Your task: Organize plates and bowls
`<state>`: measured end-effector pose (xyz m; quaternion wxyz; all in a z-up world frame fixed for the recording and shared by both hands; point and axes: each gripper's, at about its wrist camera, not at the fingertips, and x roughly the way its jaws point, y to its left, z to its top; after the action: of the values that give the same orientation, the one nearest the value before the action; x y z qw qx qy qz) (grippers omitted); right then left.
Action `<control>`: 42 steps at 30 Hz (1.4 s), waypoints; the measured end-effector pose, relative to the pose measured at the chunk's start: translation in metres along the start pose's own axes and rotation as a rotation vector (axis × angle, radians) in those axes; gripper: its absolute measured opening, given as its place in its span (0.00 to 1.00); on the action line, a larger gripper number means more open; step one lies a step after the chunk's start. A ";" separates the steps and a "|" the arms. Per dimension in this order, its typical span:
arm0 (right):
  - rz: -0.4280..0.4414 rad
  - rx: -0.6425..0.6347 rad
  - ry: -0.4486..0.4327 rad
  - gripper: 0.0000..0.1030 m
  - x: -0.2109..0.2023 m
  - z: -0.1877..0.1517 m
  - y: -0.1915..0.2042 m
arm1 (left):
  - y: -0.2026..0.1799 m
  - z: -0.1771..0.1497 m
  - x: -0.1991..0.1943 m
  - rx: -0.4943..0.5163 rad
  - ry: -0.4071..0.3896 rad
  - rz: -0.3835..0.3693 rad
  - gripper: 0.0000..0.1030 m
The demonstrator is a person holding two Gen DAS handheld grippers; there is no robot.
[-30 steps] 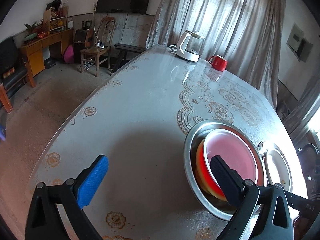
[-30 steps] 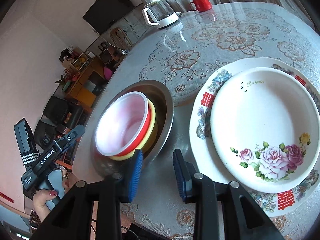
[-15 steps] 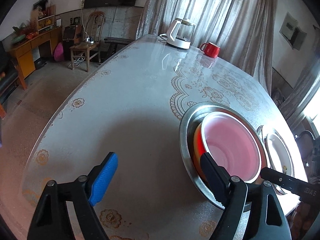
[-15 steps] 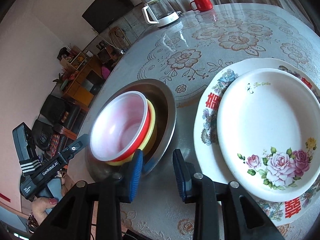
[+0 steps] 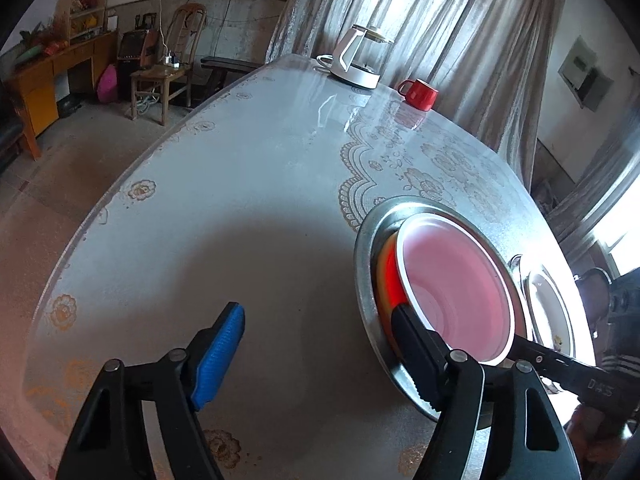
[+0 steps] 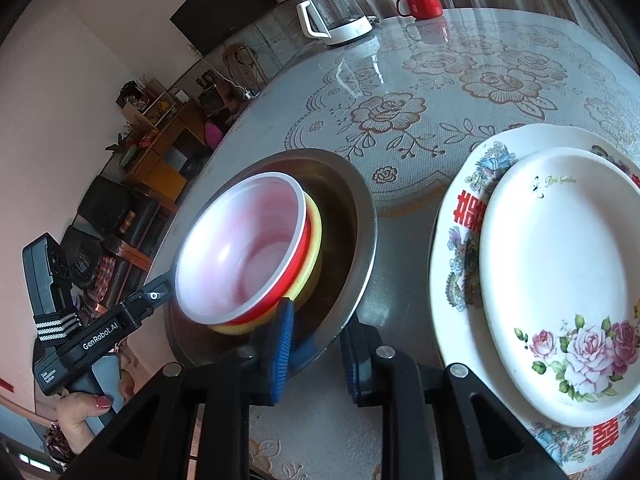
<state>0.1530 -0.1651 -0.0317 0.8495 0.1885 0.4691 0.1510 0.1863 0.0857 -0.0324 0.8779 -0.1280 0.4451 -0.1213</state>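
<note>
Since a second ago: right gripper (image 6: 312,344) closing over the near rim of the metal basin (image 6: 352,256) holding nested bowls (image 6: 244,248) on the counter (image 6: 400,80), left gripper (image 5: 316,344) narrowing, unclenched, one finger inside the basin; two-handed lift likely next.

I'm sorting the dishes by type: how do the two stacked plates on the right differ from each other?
The top plate is smaller and mostly plain white with pink roses and small lettering near its edge. The bottom plate is wider, showing as a ring around it, with red characters and colourful patterns on its rim. Both are white, shallow and lie flat, one on the other.
</note>
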 end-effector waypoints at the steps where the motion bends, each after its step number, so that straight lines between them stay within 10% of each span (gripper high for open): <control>1: -0.005 0.000 0.001 0.22 0.000 -0.001 0.000 | 0.001 0.001 0.001 -0.006 0.002 -0.011 0.68; 15: -0.064 -0.029 -0.007 0.22 0.006 0.004 0.009 | -0.011 0.000 0.000 0.068 0.037 -0.158 0.34; 27: -0.062 -0.019 -0.019 0.21 0.005 0.003 0.008 | -0.029 -0.007 0.006 0.211 0.049 -0.136 0.26; 37: -0.032 -0.003 -0.023 0.19 0.003 0.000 0.004 | -0.011 -0.008 -0.006 0.092 0.022 -0.209 0.35; 42: -0.035 -0.005 -0.022 0.19 0.002 -0.001 0.006 | -0.025 -0.010 -0.009 0.197 0.015 -0.089 0.37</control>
<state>0.1526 -0.1585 -0.0309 0.8576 0.1798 0.4625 0.1351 0.1709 0.0639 -0.0233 0.8765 -0.0599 0.4317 -0.2044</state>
